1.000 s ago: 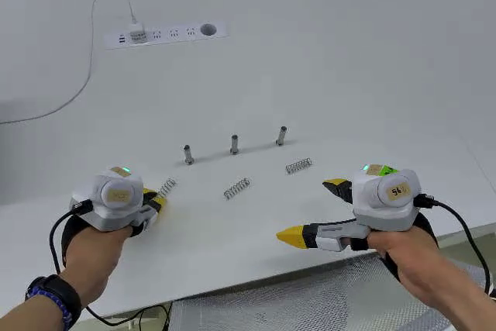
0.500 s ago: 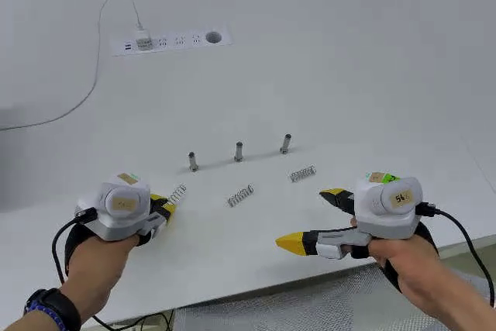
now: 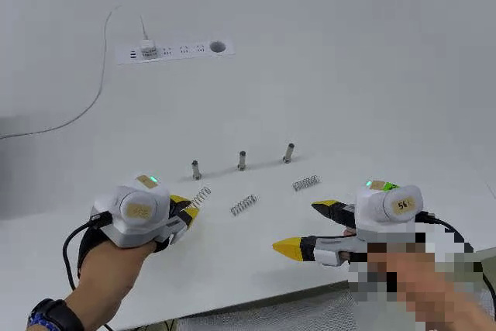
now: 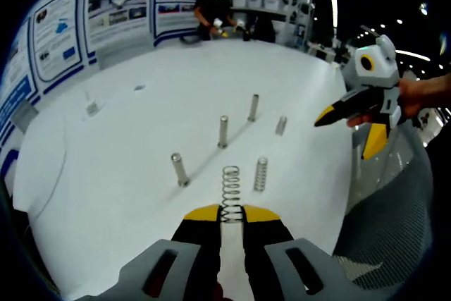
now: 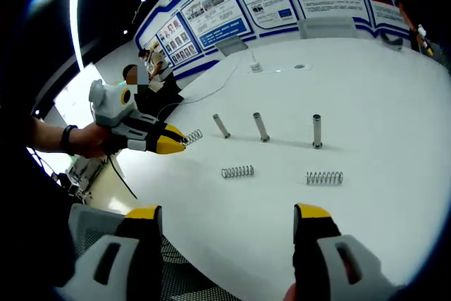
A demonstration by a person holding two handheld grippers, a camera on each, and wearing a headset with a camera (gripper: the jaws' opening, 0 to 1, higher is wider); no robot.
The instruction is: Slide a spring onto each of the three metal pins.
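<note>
Three short metal pins stand in a row on the white table: left pin (image 3: 196,169), middle pin (image 3: 242,160), right pin (image 3: 289,153). My left gripper (image 3: 184,212) is shut on one end of a spring (image 3: 201,195), which sticks out forward just short of the left pin (image 4: 180,169). In the left gripper view that held spring (image 4: 230,187) stands between the yellow tips (image 4: 225,213). Two loose springs (image 3: 243,205) (image 3: 306,183) lie in front of the pins. My right gripper (image 3: 306,228) hovers open at the front right, its wide jaws (image 5: 227,215) holding nothing.
A white power strip (image 3: 174,49) with a plug and a cable lies at the back of the table. The table's front edge (image 3: 256,300) runs just below both grippers. People stand at a distant bench (image 4: 225,5).
My left gripper has lifted the left spring off the table and carried it right and forward, toward the left pin. The right gripper has stayed open, hardly moving. The head camera has shifted.
</note>
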